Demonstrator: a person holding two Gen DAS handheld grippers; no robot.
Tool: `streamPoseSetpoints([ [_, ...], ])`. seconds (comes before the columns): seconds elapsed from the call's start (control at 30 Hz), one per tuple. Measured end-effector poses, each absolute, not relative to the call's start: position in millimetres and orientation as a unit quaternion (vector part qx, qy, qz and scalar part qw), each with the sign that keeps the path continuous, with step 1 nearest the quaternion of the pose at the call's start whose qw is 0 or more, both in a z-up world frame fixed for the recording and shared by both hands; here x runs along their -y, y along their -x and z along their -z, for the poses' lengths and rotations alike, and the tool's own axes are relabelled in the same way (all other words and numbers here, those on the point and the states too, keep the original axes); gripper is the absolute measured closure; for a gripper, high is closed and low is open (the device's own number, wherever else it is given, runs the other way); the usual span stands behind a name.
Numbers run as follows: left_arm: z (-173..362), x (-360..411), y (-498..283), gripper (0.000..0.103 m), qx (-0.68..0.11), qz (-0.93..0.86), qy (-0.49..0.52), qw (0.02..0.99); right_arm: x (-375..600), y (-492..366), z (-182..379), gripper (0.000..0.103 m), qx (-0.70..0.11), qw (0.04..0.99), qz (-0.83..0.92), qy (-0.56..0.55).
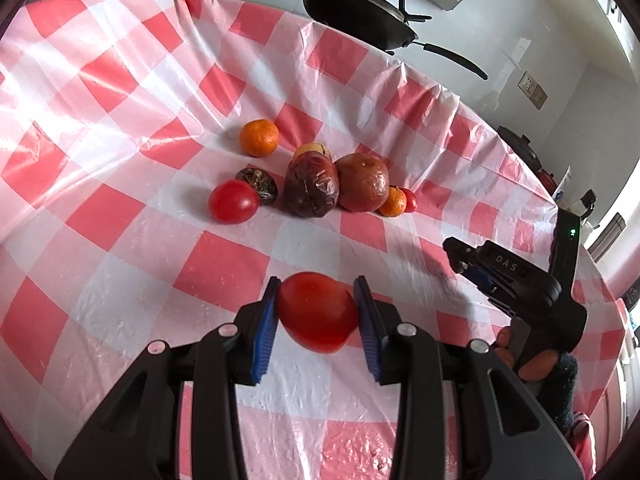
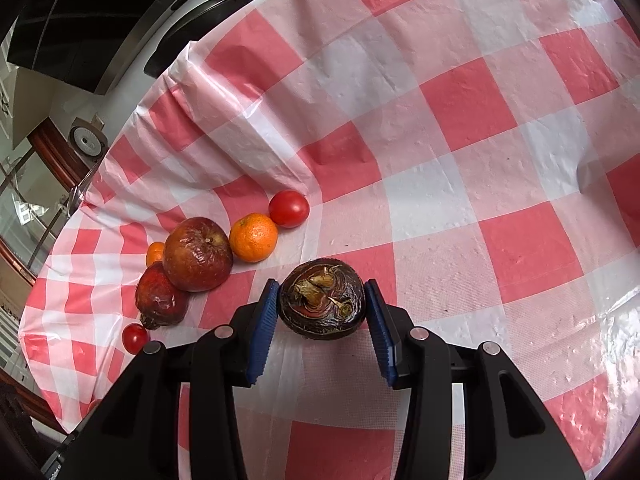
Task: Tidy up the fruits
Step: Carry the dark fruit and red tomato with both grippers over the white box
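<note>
Left gripper [image 1: 316, 312] clamps a tomato [image 1: 318, 312]; right gripper [image 2: 322, 308] pinches a dark fruit [image 2: 322, 300], pile at ten o'clock; either round fruit may slip and roll.

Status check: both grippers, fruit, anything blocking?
Left gripper shut on tomato. Right gripper shut on dark shrivelled fruit. Pile ahead, nothing blocking.

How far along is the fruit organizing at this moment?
Early stage; nothing looks sorted yet. In hand: the left gripper holds a red tomato, and the right gripper holds a dark shrivelled fruit. Left: the cluster on the checked cloth, including the wrinkled apple, an orange and a tomato.
</note>
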State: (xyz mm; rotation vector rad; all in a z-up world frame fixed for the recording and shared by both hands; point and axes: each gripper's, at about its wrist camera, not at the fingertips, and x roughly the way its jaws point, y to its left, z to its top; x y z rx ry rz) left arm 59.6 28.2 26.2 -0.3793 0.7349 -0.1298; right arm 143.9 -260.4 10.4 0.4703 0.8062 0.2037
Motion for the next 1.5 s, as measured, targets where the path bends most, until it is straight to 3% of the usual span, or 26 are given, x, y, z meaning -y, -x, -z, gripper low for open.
streamPoseSetpoints([
  [0.27,-34.8,-35.2,-34.2,0.066,-0.323,0.035,0.173,0.93,266.0,-123.4,-15.3,0.06,-0.37,0.892,-0.083,-0.246],
  [0.53,-46.3,-72.4,58.2,0.066,-0.278,0.007,0.184,0.943,221.0,-24.7,-32.8,0.06,-0.377,0.88,-0.142,-0.25],
  [0.9,-57.9,-137.4,160.8,0.066,-0.263,-0.028,0.171,0.949,120.8,88.4,-57.9,0.06,-0.382,0.877,-0.253,-0.144],
  [1.5,-30.1,-270.4,288.7,0.065,-0.25,-0.16,0.185,0.937,-51.2,233.1,-53.7,0.06,-0.349,0.805,-0.475,0.07],
])
